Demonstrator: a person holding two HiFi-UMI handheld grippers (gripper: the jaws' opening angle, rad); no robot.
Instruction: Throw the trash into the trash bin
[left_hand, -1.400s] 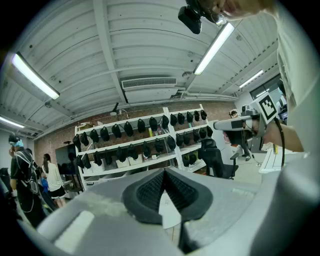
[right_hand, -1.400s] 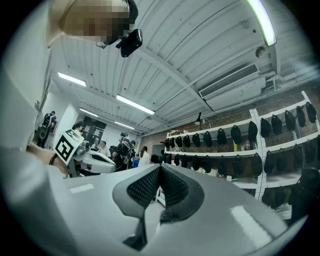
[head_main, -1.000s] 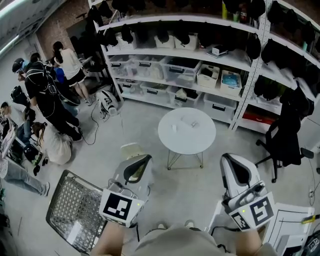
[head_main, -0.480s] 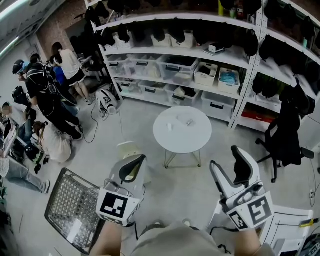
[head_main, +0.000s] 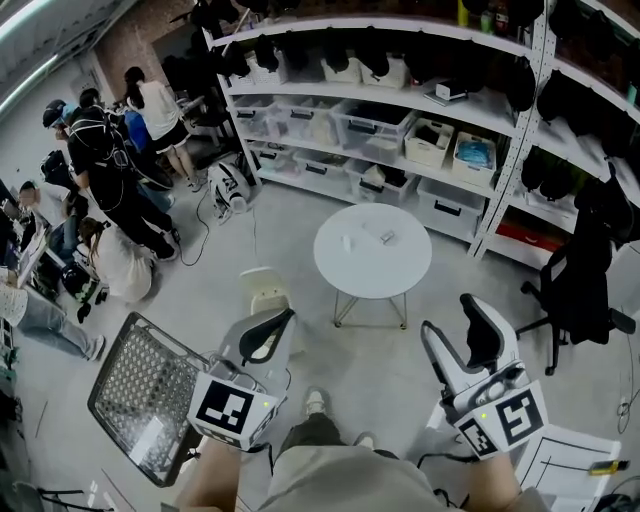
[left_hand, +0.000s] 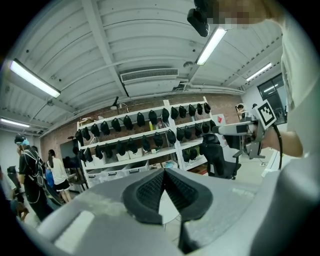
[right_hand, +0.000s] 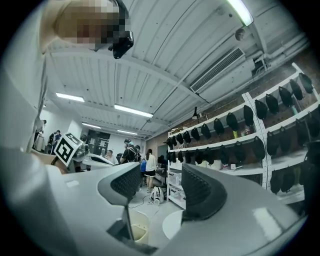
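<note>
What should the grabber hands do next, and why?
Probably step closer and reach the right gripper toward the small pieces on the round white table. Its jaws have just been opening and hold nothing, the left gripper is shut and empty, and both are well short of the table. The trash bin stands beside it.
</note>
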